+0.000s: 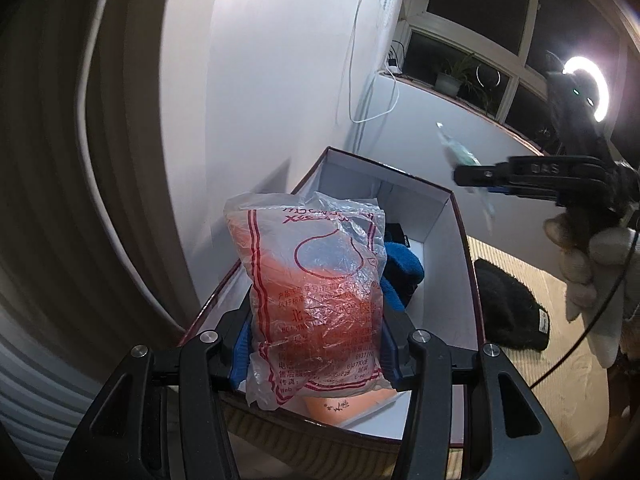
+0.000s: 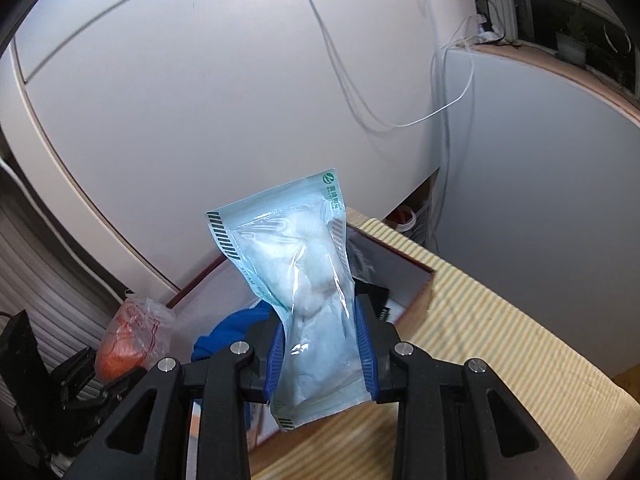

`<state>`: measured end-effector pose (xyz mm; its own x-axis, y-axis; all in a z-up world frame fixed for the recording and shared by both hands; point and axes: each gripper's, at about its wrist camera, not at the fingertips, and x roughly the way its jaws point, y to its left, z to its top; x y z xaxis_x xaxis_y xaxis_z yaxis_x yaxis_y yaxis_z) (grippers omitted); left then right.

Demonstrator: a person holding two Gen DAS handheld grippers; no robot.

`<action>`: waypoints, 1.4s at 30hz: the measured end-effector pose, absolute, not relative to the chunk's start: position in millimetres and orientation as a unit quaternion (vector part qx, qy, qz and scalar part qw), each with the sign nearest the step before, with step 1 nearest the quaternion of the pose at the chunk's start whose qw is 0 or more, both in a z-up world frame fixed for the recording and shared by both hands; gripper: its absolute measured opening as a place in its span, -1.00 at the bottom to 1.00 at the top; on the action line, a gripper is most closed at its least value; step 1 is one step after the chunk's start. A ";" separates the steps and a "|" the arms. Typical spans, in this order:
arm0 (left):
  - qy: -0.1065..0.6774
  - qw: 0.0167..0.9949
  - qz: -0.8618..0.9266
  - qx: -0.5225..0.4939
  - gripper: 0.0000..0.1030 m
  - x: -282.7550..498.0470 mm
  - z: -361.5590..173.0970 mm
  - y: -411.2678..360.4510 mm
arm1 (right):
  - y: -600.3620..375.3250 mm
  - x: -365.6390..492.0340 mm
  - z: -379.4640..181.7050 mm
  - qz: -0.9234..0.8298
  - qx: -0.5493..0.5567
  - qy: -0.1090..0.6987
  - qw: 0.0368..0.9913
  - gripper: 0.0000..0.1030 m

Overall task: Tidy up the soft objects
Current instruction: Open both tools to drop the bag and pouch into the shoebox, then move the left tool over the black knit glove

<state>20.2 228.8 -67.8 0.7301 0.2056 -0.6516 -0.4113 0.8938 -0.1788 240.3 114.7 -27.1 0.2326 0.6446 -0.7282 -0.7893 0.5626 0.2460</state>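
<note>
My left gripper [image 1: 316, 344] is shut on a clear plastic bag with red print and orange stuffing [image 1: 316, 280], held just above the near end of an open cardboard box [image 1: 460, 216]. Inside the box lie a blue fleecy item [image 1: 402, 276] and a peach-coloured item [image 1: 340, 408]. My right gripper [image 2: 322, 344] is shut on a pale blue sealed pouch of white cotton [image 2: 296, 256]. In the left wrist view the right gripper [image 1: 468, 176] hangs above the box's right side with that pouch [image 1: 460, 152]. The orange bag [image 2: 128, 340] shows at lower left in the right wrist view.
A black knitted hat [image 1: 512, 312] lies on the striped yellow bedding [image 1: 560, 384] right of the box. A white wall with hanging cables [image 1: 360, 80] stands behind. A ring light [image 1: 588, 88] glares by the windowsill with potted plants [image 1: 452, 76]. A gloved hand [image 1: 592, 264] holds the right gripper.
</note>
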 end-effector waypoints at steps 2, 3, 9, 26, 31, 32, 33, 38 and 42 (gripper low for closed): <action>0.331 0.916 0.168 -0.154 -0.04 24.4 -69.6 228.3 | 126.2 240.1 -31.4 0.457 -0.096 0.418 0.779 -0.43; 0.332 0.915 0.168 -0.155 -0.03 25.3 -70.1 228.7 | 129.8 239.7 -33.8 0.455 -0.098 0.419 0.780 -0.43; 0.333 0.914 0.168 -0.160 -0.02 31.2 -71.4 231.2 | 144.2 242.6 -41.1 0.446 -0.119 0.429 0.776 -0.42; 0.319 0.915 0.173 -0.177 0.35 22.0 -61.3 231.5 | 135.3 219.5 -32.3 0.452 -0.172 0.391 0.783 0.46; 0.312 0.918 0.169 -0.177 0.35 16.3 -55.9 226.3 | 100.8 220.4 -33.0 0.443 -0.158 0.394 0.790 0.46; 0.311 0.919 0.168 -0.178 0.35 14.8 -54.4 224.5 | 94.5 222.1 -32.8 0.442 -0.153 0.395 0.791 0.46; 0.309 0.919 0.166 -0.178 0.35 13.7 -53.1 222.7 | 87.1 223.4 -32.2 0.440 -0.147 0.396 0.792 0.46; 0.304 0.925 0.148 -0.172 0.35 10.0 -46.1 205.8 | 34.9 227.3 -26.1 0.431 -0.115 0.396 0.803 0.46; 0.298 0.930 0.127 -0.172 0.35 10.4 -41.9 188.7 | -14.3 233.8 -23.7 0.409 -0.086 0.401 0.815 0.46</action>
<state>10.4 188.7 -41.9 0.7904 0.1350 -0.5975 -0.3392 0.9087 -0.2433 233.8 -14.3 -23.7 0.3432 0.5970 -0.7251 -0.7359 0.6506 0.1874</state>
